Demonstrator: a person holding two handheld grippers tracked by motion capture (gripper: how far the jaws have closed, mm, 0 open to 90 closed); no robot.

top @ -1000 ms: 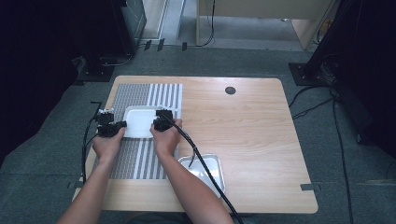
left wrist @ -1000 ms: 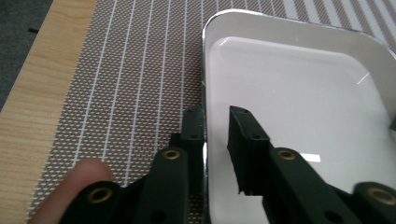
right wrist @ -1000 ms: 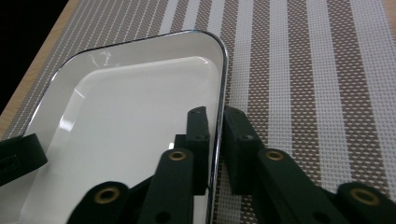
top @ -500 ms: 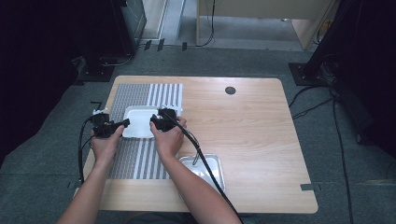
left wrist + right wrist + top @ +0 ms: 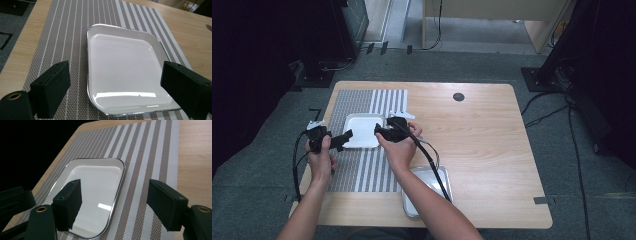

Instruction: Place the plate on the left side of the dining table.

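Note:
A white square plate (image 5: pixel 362 131) with a thin dark rim lies flat on the striped placemat (image 5: pixel 362 167). My left gripper (image 5: pixel 343 140) hovers just off the plate's left edge, and its jaws have just been opening. In the left gripper view the plate (image 5: pixel 125 75) lies beyond and below the wide-apart jaws of the left gripper (image 5: pixel 116 75), untouched. My right gripper (image 5: pixel 379 132) hangs at the plate's right edge, and its jaws have also just been opening. In the right gripper view the right gripper (image 5: pixel 116 192) stands open above the plate (image 5: pixel 92 182) and mat, holding nothing.
A shallow metal tray (image 5: pixel 441 181) sits near the table's front edge, partly under the right forearm. A small dark round hole (image 5: pixel 458 96) marks the tabletop at the back. Bare wood stretches to the right of the placemat.
Both grippers have let go of the plate's edges, opened wide and drawn back and up a little. The plate stays on the placemat.

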